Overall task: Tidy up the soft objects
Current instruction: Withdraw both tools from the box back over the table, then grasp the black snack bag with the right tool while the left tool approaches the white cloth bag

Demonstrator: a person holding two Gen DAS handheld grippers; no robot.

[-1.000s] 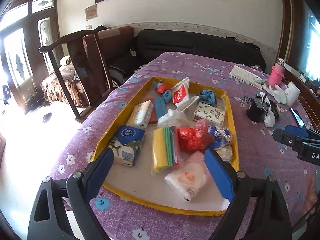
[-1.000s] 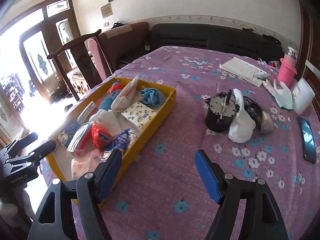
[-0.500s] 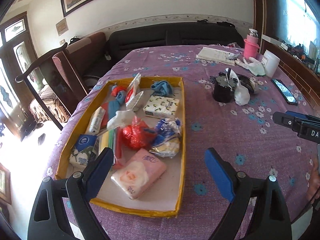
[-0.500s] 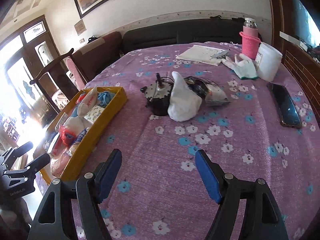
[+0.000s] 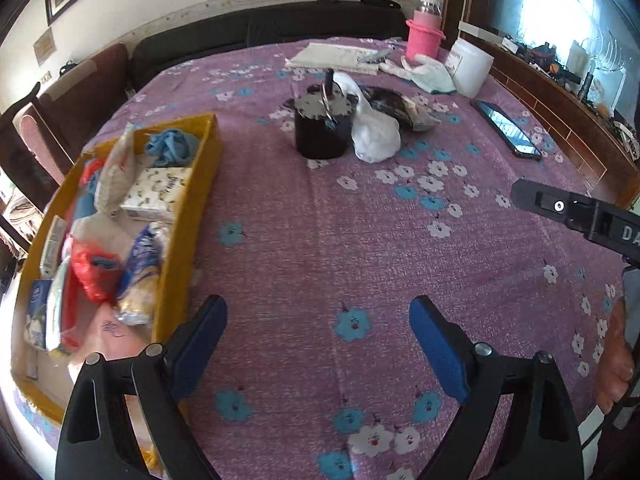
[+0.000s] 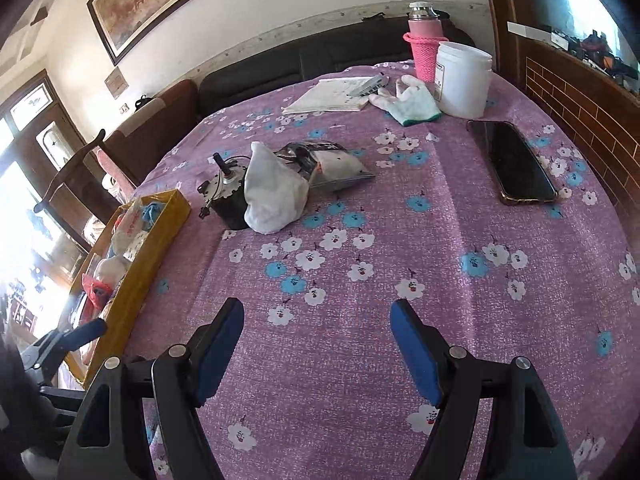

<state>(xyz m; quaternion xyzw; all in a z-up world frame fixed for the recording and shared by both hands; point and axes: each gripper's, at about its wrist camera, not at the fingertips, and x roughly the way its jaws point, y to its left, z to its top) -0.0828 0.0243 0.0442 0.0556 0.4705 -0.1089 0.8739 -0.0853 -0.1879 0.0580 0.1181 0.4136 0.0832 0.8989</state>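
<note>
Left gripper and right gripper gape wide, empty, above bare flowered cloth; the yellow tray's straight wall runs left of both.

White letters "DA" show on the right gripper body.

Both hand-held grippers, left and right, point downward, jaws apart, empty.

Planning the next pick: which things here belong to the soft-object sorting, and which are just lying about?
Job: yellow tray, its tissue pack, blue cloth, red bag.
Lying about: phone, black motor, pink bottle, white tub.
</note>
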